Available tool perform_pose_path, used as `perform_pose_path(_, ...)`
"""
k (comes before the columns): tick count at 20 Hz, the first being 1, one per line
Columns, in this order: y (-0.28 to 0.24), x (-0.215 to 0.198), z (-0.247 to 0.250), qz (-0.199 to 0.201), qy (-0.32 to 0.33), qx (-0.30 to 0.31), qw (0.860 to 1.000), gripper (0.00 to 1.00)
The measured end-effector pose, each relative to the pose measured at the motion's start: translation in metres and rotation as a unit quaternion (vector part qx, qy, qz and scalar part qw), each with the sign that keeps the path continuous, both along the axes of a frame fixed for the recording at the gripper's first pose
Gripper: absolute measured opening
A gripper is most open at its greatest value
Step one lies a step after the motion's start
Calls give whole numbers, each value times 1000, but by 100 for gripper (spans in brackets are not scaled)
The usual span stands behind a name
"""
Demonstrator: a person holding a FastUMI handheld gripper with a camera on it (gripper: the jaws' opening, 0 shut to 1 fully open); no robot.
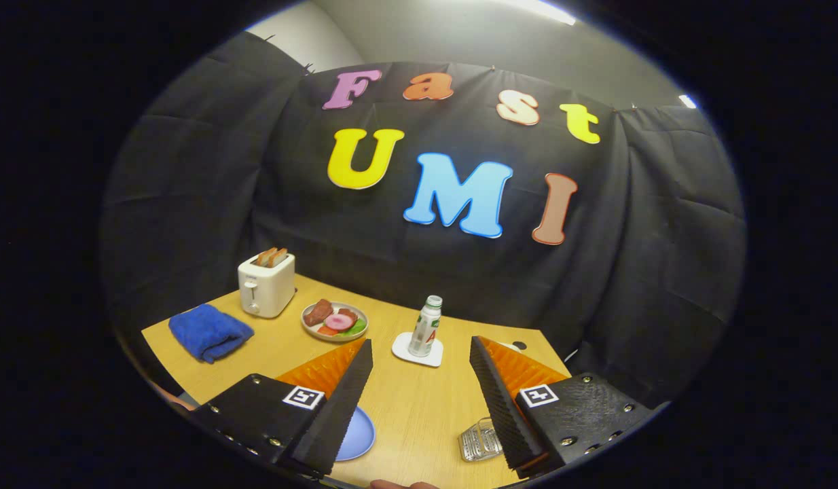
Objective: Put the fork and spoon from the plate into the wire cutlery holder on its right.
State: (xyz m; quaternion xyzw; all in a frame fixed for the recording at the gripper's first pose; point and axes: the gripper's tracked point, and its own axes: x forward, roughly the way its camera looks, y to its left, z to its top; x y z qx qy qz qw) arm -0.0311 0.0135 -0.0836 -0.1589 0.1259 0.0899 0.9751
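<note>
My gripper is open, held above the wooden table with nothing between its fingers. Part of a blue plate peeks out beside the left finger, low and close to me; any fork or spoon on it is hidden. The wire cutlery holder sits to the plate's right, partly behind the right finger.
Beyond the fingers a bottle stands on a white coaster. Farther left are a plate of food, a white toaster with bread in it and a folded blue cloth. Black cloth walls the table's far side.
</note>
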Motion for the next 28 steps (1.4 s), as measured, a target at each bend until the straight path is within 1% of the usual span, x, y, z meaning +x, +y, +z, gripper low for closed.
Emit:
perform_pose_path(2,10,-6,-12,21,27,-8,999,89)
perform_pose_path(4,18,-11,-31,31,71,-1,997,89)
perform_pose_path(5,20,-13,-43,29,99,9,995,89)
perform_pose_path(7,21,-17,-68,20,169,17,985,89)
perform_pose_path(10,24,-22,-95,9,232,16,973,89)
perform_pose_path(12,24,-27,-118,12,273,-15,962,89)
perform_pose_path(14,27,-36,-143,15,320,-36,947,90)
perform_pose_path(17,31,-46,-176,9,381,-48,923,90)
perform_pose_path(24,40,-69,-227,-4,475,-73,877,90)
perform_pose_path(25,41,-72,-233,-5,483,-74,872,90)
perform_pose_path(28,43,-69,-240,-8,488,-94,868,90)
